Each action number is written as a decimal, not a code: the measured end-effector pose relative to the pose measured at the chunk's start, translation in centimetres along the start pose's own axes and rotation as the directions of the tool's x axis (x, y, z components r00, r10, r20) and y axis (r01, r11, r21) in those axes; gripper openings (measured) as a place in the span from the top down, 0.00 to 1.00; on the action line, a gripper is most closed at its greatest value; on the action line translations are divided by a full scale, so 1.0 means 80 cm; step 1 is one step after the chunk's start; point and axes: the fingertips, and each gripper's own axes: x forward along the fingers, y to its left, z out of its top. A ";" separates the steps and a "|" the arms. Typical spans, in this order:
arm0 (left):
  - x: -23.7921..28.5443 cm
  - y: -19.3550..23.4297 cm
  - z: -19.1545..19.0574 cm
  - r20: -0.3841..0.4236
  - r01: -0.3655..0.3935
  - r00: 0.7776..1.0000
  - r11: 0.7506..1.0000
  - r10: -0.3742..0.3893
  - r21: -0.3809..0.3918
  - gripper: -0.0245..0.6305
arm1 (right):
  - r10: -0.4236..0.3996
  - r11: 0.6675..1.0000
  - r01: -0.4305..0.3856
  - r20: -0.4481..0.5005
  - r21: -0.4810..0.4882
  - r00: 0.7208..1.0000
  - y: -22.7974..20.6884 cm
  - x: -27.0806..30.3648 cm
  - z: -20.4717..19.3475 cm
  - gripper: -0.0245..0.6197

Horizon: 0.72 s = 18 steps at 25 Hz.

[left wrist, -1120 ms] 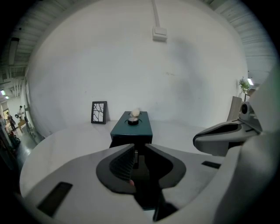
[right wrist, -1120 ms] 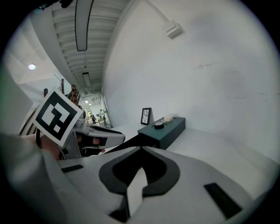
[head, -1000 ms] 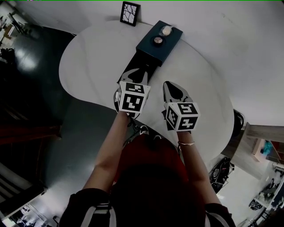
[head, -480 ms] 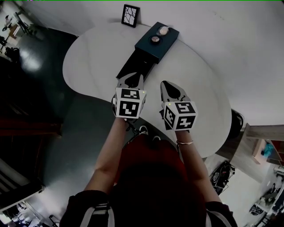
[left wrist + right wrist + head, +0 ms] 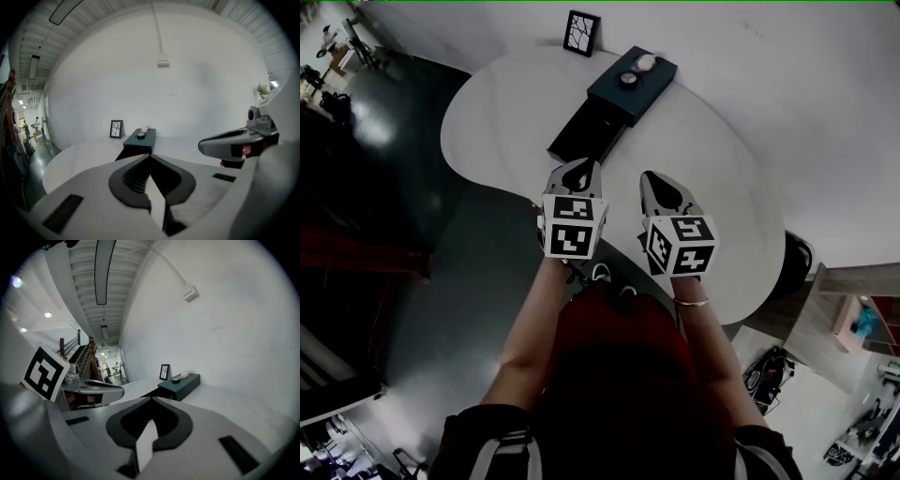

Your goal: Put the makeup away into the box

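A dark teal box (image 5: 635,86) stands at the far side of the white table (image 5: 497,122), with its black drawer (image 5: 586,132) pulled out toward me. On the box's lid rest a dark round makeup pot (image 5: 627,79) and a pale round one (image 5: 646,62). My left gripper (image 5: 581,169) hovers short of the drawer's near end, jaws shut and empty. My right gripper (image 5: 656,180) is beside it, also shut with nothing in it. The left gripper view shows the box (image 5: 140,139) well ahead of the jaw tips (image 5: 150,155); in the right gripper view, box (image 5: 182,385) and tips (image 5: 151,399).
A small black-framed picture (image 5: 581,33) leans against the wall behind the box. The table's curved near edge (image 5: 502,192) runs just below the grippers, with dark floor (image 5: 441,281) to the left. A stool or chair (image 5: 802,251) stands at the table's right end.
Both grippers have drawn back from the box toward me and lifted a little. The left jaws, apart at the drawer's near end a second ago, have closed on nothing.
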 end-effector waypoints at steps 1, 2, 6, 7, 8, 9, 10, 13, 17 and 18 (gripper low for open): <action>-0.004 -0.004 0.001 0.006 0.001 1.000 1.000 -0.001 0.002 0.93 | 0.002 1.000 -0.002 0.002 -0.002 1.000 0.001 -0.004 0.000 0.94; -0.009 -0.008 0.003 0.012 0.003 1.000 1.000 -0.003 0.001 0.93 | 0.005 1.000 -0.005 0.004 -0.003 1.000 0.001 -0.009 0.000 0.94; -0.028 -0.023 0.007 0.037 0.006 0.999 1.000 -0.006 -0.003 0.93 | 0.009 1.000 -0.009 0.015 -0.010 1.000 0.001 -0.028 0.000 0.94; -0.033 -0.026 0.007 0.042 0.006 0.999 1.000 -0.006 -0.005 0.93 | 0.010 1.000 -0.009 0.018 -0.012 1.000 0.001 -0.032 0.000 0.94; -0.037 -0.030 0.007 0.045 0.006 0.999 1.000 -0.005 -0.009 0.93 | 0.012 1.000 -0.012 0.021 -0.014 1.000 0.000 -0.036 0.000 0.94; -0.042 -0.033 0.005 0.046 0.005 0.999 1.000 -0.004 -0.014 0.93 | 0.017 1.000 -0.017 0.025 -0.016 1.000 0.000 -0.040 0.000 0.94; -0.046 -0.036 0.004 0.047 0.002 0.999 1.000 -0.001 -0.019 0.93 | 0.024 1.000 -0.024 0.029 -0.019 0.999 0.000 -0.044 0.000 0.94; -0.059 -0.043 0.003 0.059 -0.011 0.998 1.000 0.013 -0.024 0.93 | 0.040 0.999 -0.038 0.041 -0.037 0.998 0.003 -0.055 0.001 0.94; -0.075 -0.047 0.004 0.096 -0.025 0.995 0.999 0.028 -0.038 0.93 | 0.043 0.998 -0.040 0.044 -0.050 0.998 0.007 -0.063 0.000 0.94; -0.079 -0.047 0.004 0.103 -0.026 0.994 0.999 0.031 -0.044 0.93 | 0.043 0.998 -0.041 0.042 -0.049 0.998 0.008 -0.064 -0.001 0.94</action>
